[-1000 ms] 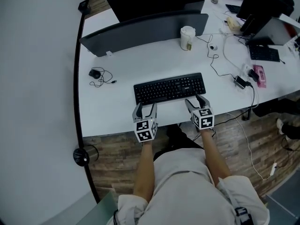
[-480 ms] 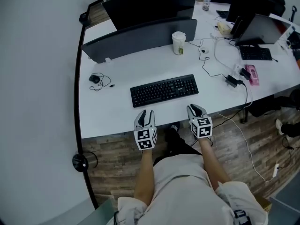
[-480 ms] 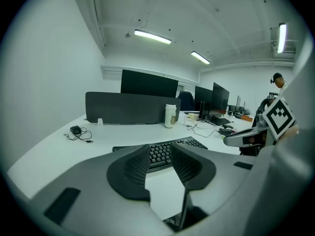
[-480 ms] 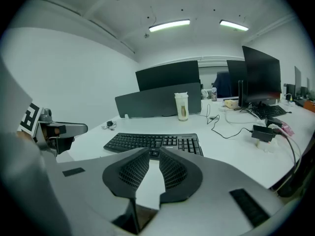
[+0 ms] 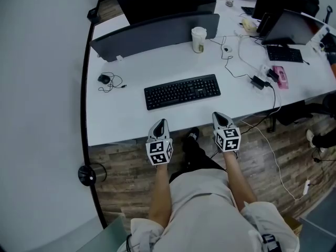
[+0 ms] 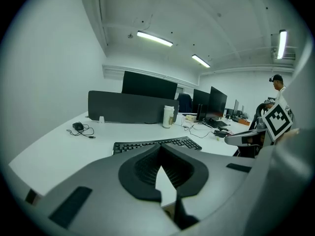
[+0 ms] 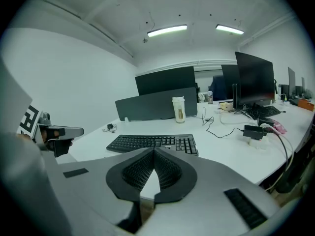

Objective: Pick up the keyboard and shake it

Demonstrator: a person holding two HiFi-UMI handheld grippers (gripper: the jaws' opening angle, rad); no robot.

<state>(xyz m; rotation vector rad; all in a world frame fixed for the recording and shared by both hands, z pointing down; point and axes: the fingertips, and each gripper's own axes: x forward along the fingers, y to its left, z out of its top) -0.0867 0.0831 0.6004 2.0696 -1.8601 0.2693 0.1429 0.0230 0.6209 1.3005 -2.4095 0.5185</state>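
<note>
The black keyboard (image 5: 182,91) lies flat on the white desk (image 5: 121,117), also seen ahead in the left gripper view (image 6: 157,144) and the right gripper view (image 7: 152,142). My left gripper (image 5: 161,122) hangs at the desk's front edge, short of the keyboard's left end. My right gripper (image 5: 219,115) sits likewise short of its right end. Both have just been closing and are shut with nothing between the jaws, which meet tip to tip (image 6: 160,149) (image 7: 153,151). Neither touches the keyboard.
A paper cup (image 5: 198,39) stands before a dark partition (image 5: 155,35). A mouse with a coiled cable (image 5: 104,79) lies far left. Cables, a power adapter (image 5: 260,82), a pink item (image 5: 279,73) and a second keyboard (image 5: 283,53) crowd the right. A person (image 6: 278,90) stands at the far right.
Both grippers have drawn back from the keyboard's near edge to the desk's front edge, and their jaws went from open to shut. The keyboard stayed on the desk.
</note>
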